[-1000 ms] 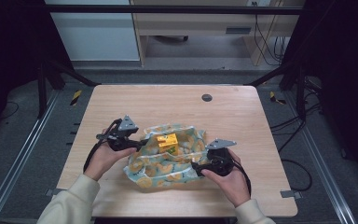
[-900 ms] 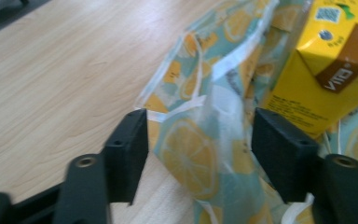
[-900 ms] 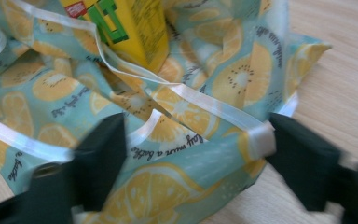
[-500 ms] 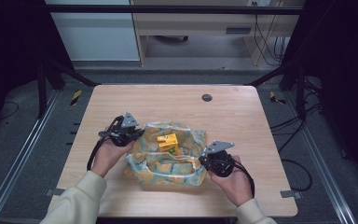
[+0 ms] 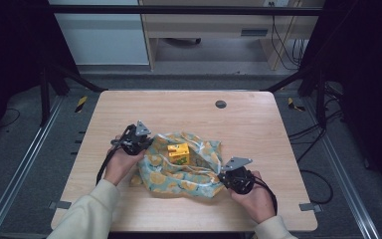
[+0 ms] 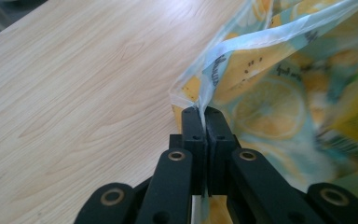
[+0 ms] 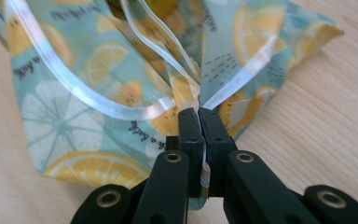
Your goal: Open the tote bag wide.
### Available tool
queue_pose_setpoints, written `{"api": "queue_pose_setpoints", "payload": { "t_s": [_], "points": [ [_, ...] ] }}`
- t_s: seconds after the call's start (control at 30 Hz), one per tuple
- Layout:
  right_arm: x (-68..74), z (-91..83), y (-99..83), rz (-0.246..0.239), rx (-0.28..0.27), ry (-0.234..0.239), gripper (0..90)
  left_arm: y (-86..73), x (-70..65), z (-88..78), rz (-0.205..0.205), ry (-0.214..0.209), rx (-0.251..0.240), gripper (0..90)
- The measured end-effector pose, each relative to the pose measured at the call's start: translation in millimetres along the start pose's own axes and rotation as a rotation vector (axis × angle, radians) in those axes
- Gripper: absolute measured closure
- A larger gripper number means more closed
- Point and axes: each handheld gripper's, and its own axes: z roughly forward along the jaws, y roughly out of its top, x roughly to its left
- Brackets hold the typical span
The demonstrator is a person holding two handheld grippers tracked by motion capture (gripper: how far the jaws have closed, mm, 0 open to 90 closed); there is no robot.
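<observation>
A teal plastic bag printed with lemon slices [image 5: 179, 178] lies on the near middle of the wooden table [image 5: 179, 109]. A small yellow box [image 5: 179, 153] sits at the bag's far part; whether it is inside or on top I cannot tell. My left gripper [image 5: 146, 144] is at the bag's left edge. In the left gripper view its jaws [image 6: 204, 112] are shut on a fold of the bag's rim [image 6: 270, 93]. My right gripper [image 5: 221, 177] is at the near right corner. There its jaws [image 7: 199, 114] are shut on the clear zip strip of the bag [image 7: 74, 107].
A dark round grommet [image 5: 221, 104] sits in the table's far middle. Metal frame rails run along both sides of the table, and cables lie on the floor at the right [image 5: 308, 134]. A desk stands beyond the far edge.
Both grippers' jaws have closed on the bag's edges. The right hand has shifted slightly nearer and to the right, and the bag lies more spread out between the two grippers.
</observation>
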Motion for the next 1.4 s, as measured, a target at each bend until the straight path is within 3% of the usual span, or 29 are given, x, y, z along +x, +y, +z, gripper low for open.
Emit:
{"api": "queue_pose_setpoints", "payload": {
  "t_s": [0.17, 0.87, 1.03, 1.07, 1.2, 1.3, 1.4],
  "points": [
    [-8.1, 4.9, -7.8, 0.017, 0.011, -0.007, 88.7, -9.9, 4.6, 9.9, -0.043, -0.005, 0.011, 88.9],
    [-25.4, 15.1, -9.5, 0.041, 0.039, -0.075, 89.2, -28.2, 0.8, 19.1, -0.043, -0.003, 0.065, 89.0],
    [-24.4, 16.8, -9.6, 0.019, 0.051, -0.101, 88.3, -32.1, -1.1, 16.9, -0.042, -0.002, 0.062, 86.9],
    [-23.8, 16.6, -9.5, 0.015, 0.046, -0.099, 85.1, -32.8, -1.2, 13.9, -0.044, 0.010, 0.056, 83.9],
    [-23.4, 6.9, -8.6, 0.051, 0.001, -0.117, 55.3, -33.4, -1.1, -3.1, -0.042, 0.038, -0.005, 61.7],
    [-24.8, -10.3, -6.3, 0.098, -0.110, -0.126, 34.5, -30.2, -0.1, -23.2, -0.073, 0.030, -0.096, 43.7],
    [-25.8, -26.3, -1.8, 0.132, -0.207, -0.148, 24.3, -25.0, 1.7, -41.8, -0.093, 0.029, -0.169, 34.9]
  ]
}}
